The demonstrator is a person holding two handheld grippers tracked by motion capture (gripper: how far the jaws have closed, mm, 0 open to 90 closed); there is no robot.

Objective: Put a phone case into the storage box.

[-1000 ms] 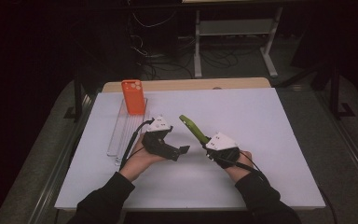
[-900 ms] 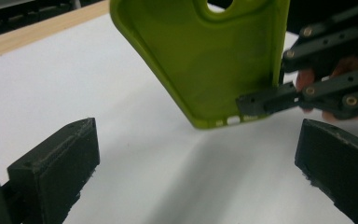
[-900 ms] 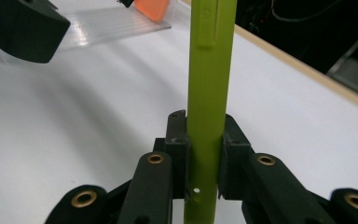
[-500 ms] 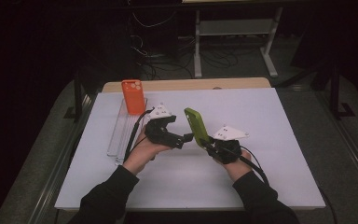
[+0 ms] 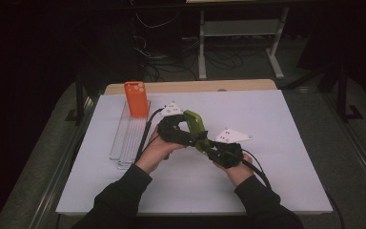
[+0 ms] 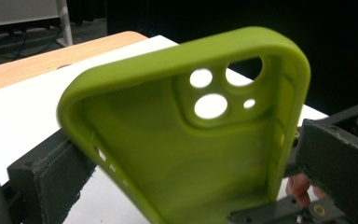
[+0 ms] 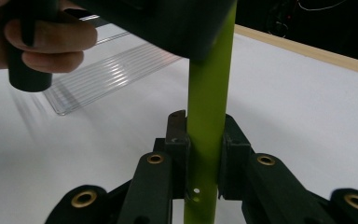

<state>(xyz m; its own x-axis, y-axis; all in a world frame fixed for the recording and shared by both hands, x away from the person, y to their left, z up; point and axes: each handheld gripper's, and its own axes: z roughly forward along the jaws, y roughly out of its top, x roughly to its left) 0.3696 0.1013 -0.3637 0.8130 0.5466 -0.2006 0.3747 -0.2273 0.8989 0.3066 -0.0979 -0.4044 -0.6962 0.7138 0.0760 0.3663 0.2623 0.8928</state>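
Since half a second ago, both claws are drawing together just right of the clear rack (image 5: 128,138) on the white surface (image 5: 276,124), the orange case (image 5: 137,98) standing at its far end. Right claw (image 7: 204,140) is gripping the green phone case (image 5: 195,128) upright by its edge; left claw (image 5: 183,137) is straddling it, jaws apparently parted, so a handover seems underway, unfinished

Overhead view; two close gripper views
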